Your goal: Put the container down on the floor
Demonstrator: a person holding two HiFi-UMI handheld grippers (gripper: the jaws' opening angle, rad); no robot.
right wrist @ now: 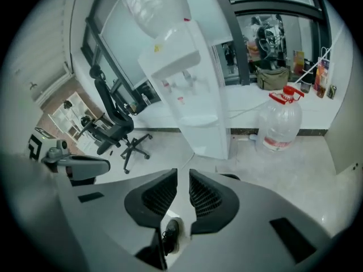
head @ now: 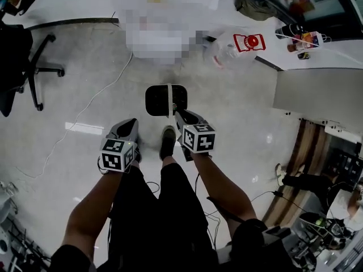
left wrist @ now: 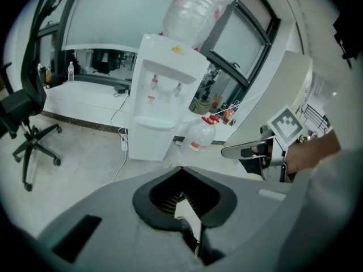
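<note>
1. The container (head: 159, 100), a black tub with rounded corners and a pale strip down its middle, sits on the pale floor (head: 238, 112) right in front of the person's shoe (head: 167, 141).
2. The right gripper (right wrist: 182, 173) has its jaws a narrow slit apart. Nothing is between the ribbed black pads; only floor and the shoe show through the gap.
3. In the head view that gripper's tip points at the container's near right corner. Whether it touches the tub I cannot tell from there.
4. The left gripper (left wrist: 181, 169) has its jaws closed tip to tip and holds nothing. In the head view it is just left of the shoe, apart from the container.
5. Both grippers slant downward, and each marker cube faces up toward the head camera.
6. Beyond the container stands a white water dispenser (left wrist: 161, 109) with an upturned bottle (left wrist: 195, 10) on top.
7. A clear water jug (right wrist: 279, 126) with a red cap and red label stands on the floor just beside the dispenser.
8. A black office chair (left wrist: 25, 120) stands well off to the left on the open floor.
9. A white cable (head: 85, 109) trails across the floor between the chair and the person.
</note>
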